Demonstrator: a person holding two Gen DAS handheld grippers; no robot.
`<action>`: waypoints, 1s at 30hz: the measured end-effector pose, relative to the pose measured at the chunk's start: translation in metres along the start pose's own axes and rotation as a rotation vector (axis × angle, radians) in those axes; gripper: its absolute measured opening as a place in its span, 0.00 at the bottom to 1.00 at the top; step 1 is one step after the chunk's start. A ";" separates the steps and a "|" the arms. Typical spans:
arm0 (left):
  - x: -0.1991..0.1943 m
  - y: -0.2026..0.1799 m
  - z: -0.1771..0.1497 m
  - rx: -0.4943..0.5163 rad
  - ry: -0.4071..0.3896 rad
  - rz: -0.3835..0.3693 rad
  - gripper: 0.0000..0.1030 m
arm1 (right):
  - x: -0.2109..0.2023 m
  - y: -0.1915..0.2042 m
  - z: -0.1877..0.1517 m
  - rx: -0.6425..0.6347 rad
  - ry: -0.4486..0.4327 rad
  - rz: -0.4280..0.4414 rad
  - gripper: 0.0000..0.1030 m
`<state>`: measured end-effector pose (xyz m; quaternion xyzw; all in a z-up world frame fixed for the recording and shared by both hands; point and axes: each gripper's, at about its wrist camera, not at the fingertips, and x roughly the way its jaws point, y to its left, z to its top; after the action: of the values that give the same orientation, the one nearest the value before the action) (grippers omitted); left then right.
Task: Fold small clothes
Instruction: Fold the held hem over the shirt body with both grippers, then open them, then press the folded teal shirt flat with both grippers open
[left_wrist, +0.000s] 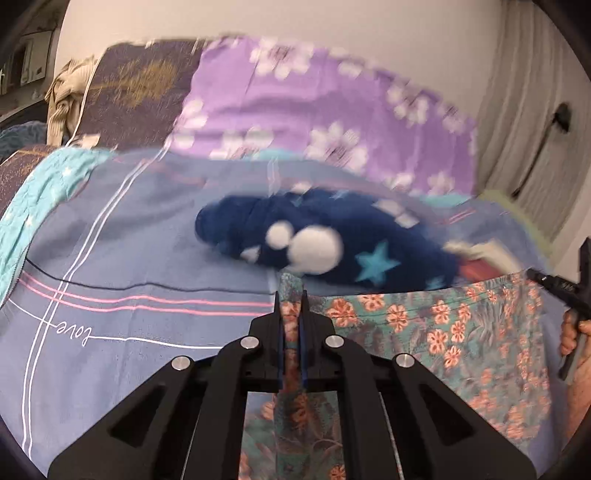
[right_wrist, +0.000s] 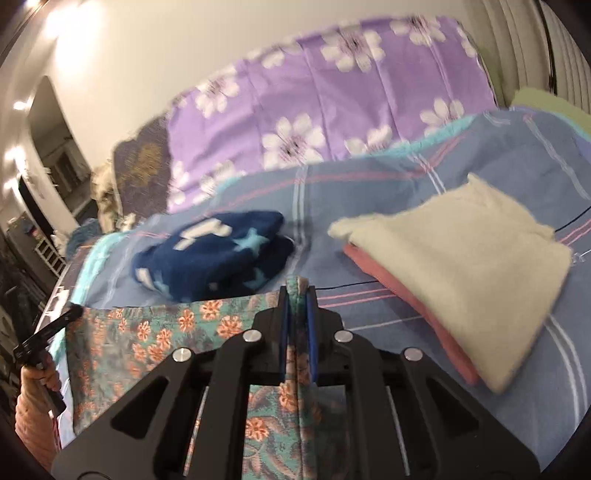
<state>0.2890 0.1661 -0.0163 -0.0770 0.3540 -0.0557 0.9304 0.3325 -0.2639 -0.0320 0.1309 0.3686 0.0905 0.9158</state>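
Observation:
A teal floral garment with orange flowers (left_wrist: 443, 332) is stretched between both grippers above the bed; it also shows in the right wrist view (right_wrist: 147, 350). My left gripper (left_wrist: 290, 295) is shut on its left edge. My right gripper (right_wrist: 298, 291) is shut on its right edge. The right gripper shows at the right rim of the left wrist view (left_wrist: 554, 284), and the left gripper at the left rim of the right wrist view (right_wrist: 48, 336). Both views are motion-blurred.
A crumpled navy fleece with stars (left_wrist: 332, 240) (right_wrist: 214, 258) lies on the blue bedsheet (left_wrist: 129, 240) beyond the garment. A folded stack, cream over pink (right_wrist: 461, 266), sits to the right. A purple flowered cloth (right_wrist: 314, 110) stands against the wall behind.

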 end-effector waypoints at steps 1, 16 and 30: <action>0.016 0.003 -0.002 -0.002 0.048 0.023 0.07 | 0.019 -0.003 -0.002 0.009 0.047 -0.033 0.20; -0.097 -0.008 -0.108 0.078 0.029 0.029 0.53 | -0.121 -0.030 -0.148 0.000 0.053 -0.031 0.33; -0.150 0.005 -0.227 -0.317 0.140 -0.250 0.62 | -0.155 -0.014 -0.241 0.200 0.203 0.176 0.55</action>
<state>0.0262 0.1714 -0.0870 -0.2618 0.4097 -0.1193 0.8657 0.0547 -0.2762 -0.1032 0.2432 0.4536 0.1458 0.8449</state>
